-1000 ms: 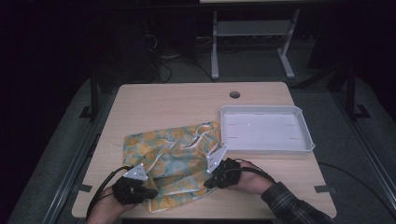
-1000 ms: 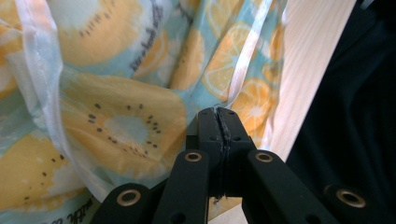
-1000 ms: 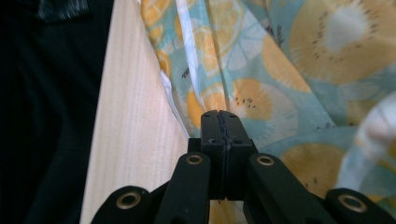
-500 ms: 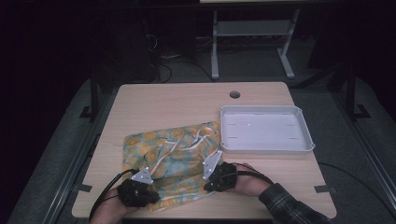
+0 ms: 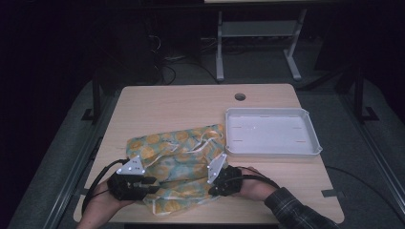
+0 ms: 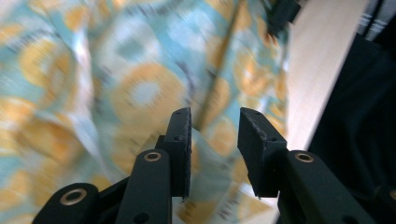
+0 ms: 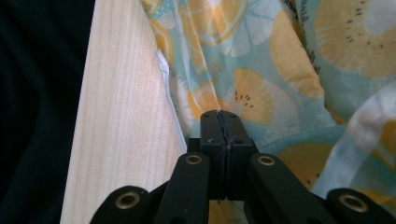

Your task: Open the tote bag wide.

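While no readable writing shows anywhere, the citrus-print cloth (image 5: 176, 162) lies crumpled on the near half of the table (image 5: 181, 105), left of the white tray (image 5: 270, 131), which holds nothing. At the cloth's near left edge, the left gripper (image 6: 214, 140) has just been opening, its jaws parted above the fabric without pressing it. On the near right, the right gripper (image 7: 219, 123) is closed tight, seemingly pinching the cloth's edge.
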